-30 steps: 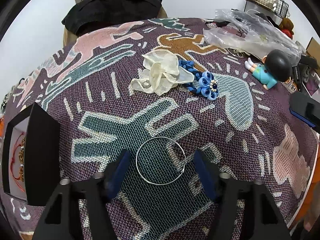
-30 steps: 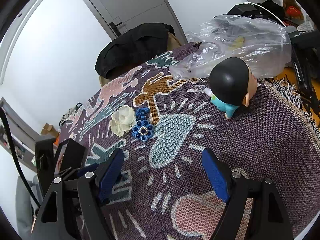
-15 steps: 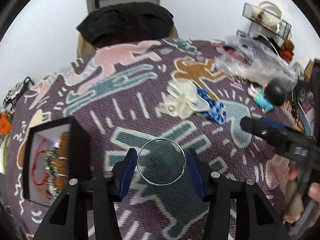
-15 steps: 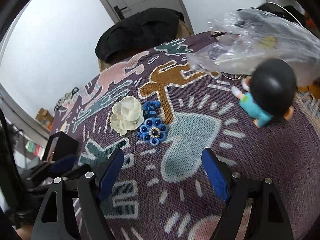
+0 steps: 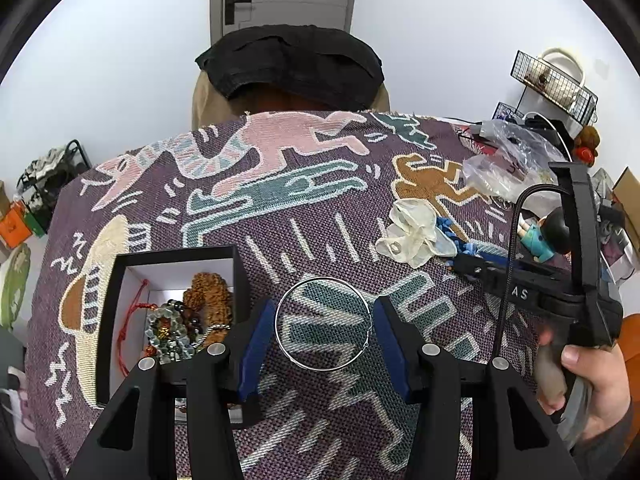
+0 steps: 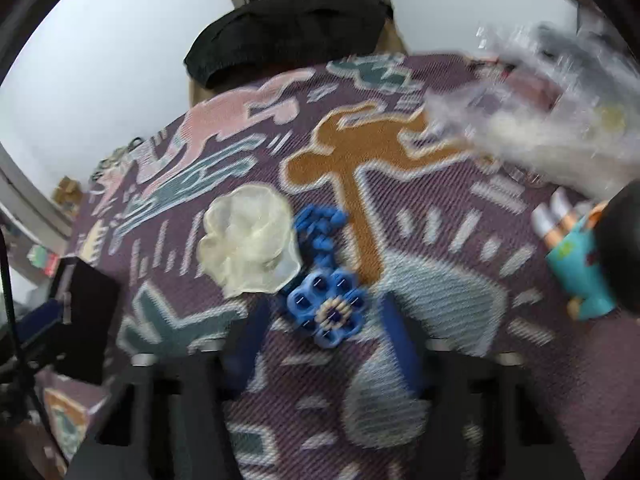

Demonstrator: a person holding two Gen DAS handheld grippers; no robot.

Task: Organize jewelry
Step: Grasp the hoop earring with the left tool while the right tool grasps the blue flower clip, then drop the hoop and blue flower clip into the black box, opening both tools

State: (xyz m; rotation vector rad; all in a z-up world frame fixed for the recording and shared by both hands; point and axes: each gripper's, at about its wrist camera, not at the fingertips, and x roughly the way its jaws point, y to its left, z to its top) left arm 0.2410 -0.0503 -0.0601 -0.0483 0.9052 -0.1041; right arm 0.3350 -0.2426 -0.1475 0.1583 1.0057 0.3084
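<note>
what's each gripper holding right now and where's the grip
The left gripper holds the thin silver hoop across its width, pads on its opposite sides. The right gripper has just been closing around the blue flower piece; blur hides whether it grips it.

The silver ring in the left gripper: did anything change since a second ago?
The silver ring stays clamped in the left gripper, now lifted and carried toward the black box. The right gripper moved up to the blue flower piece, its jaws just closing around it. The cream pouch stayed put.
</note>
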